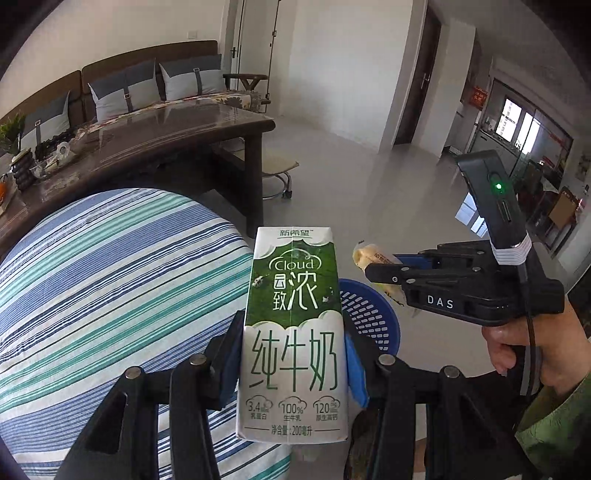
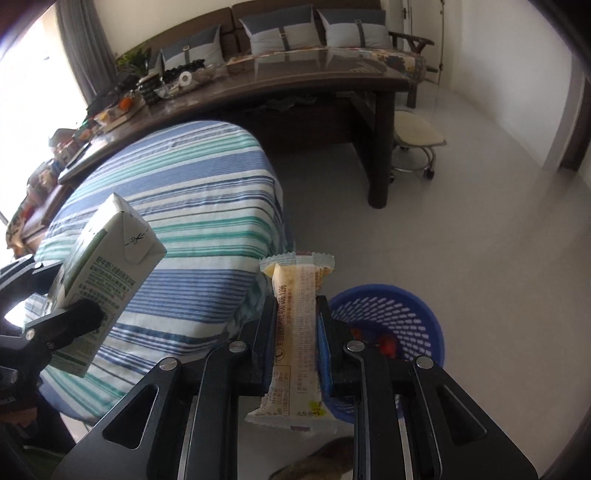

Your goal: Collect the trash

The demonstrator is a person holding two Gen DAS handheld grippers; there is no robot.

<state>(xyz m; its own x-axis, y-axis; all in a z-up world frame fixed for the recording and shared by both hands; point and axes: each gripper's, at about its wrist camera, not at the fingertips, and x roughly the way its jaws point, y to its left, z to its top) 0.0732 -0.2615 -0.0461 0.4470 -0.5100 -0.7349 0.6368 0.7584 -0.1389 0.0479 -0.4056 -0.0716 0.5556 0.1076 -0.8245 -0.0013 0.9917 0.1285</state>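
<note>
My left gripper (image 1: 291, 365) is shut on a green and white milk carton (image 1: 293, 332), held upright in the air over the edge of the striped table. The carton also shows in the right wrist view (image 2: 107, 280). My right gripper (image 2: 295, 332) is shut on a yellow snack wrapper (image 2: 297, 332), held upright. In the left wrist view the right gripper (image 1: 380, 271) and the snack wrapper (image 1: 364, 256) hang above the blue mesh trash basket (image 1: 373, 317). The basket (image 2: 402, 314) stands on the floor and holds something red.
A table with a blue, teal and white striped cloth (image 2: 177, 206) is to the left. Behind it stand a long dark wooden table (image 2: 295, 81) with clutter, a sofa with grey cushions (image 2: 280, 33) and a wheeled stool (image 2: 417, 144). Pale floor (image 2: 461, 229) lies to the right.
</note>
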